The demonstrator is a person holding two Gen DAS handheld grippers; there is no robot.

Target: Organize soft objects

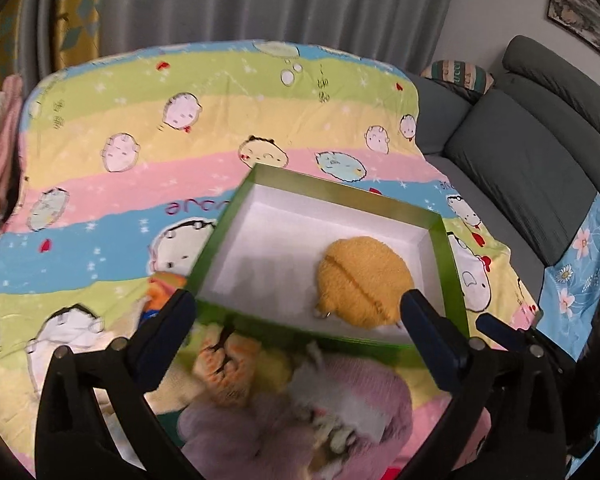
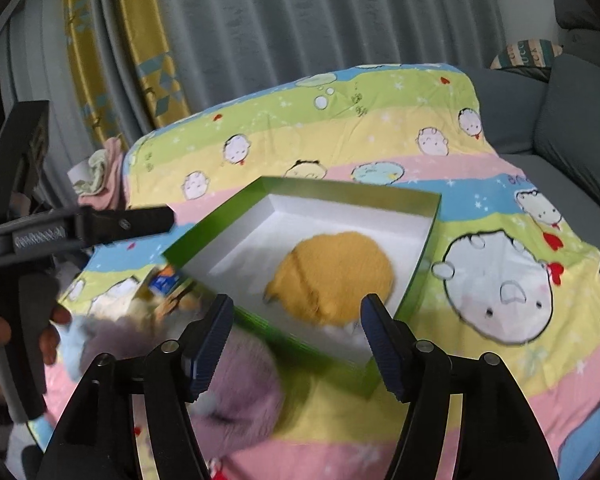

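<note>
Through my left wrist view, one yellow plush (image 1: 362, 280) already lies in the green box (image 1: 446, 256) on the cartoon blanket (image 1: 220, 120); a pink plush (image 1: 364, 396) and an orange toy (image 1: 224, 364) wait nearer me, outside it. My left gripper (image 1: 300, 312) gapes wide, holding nothing. From the right wrist view, my right gripper (image 2: 296, 344) stands partly open and empty just above the pink plush (image 2: 236, 392) by the box's near wall.

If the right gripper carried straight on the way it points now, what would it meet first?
Probably the near wall of the green box, then the yellow plush inside it; the right gripper is open and empty, though depth is uncertain.
</note>
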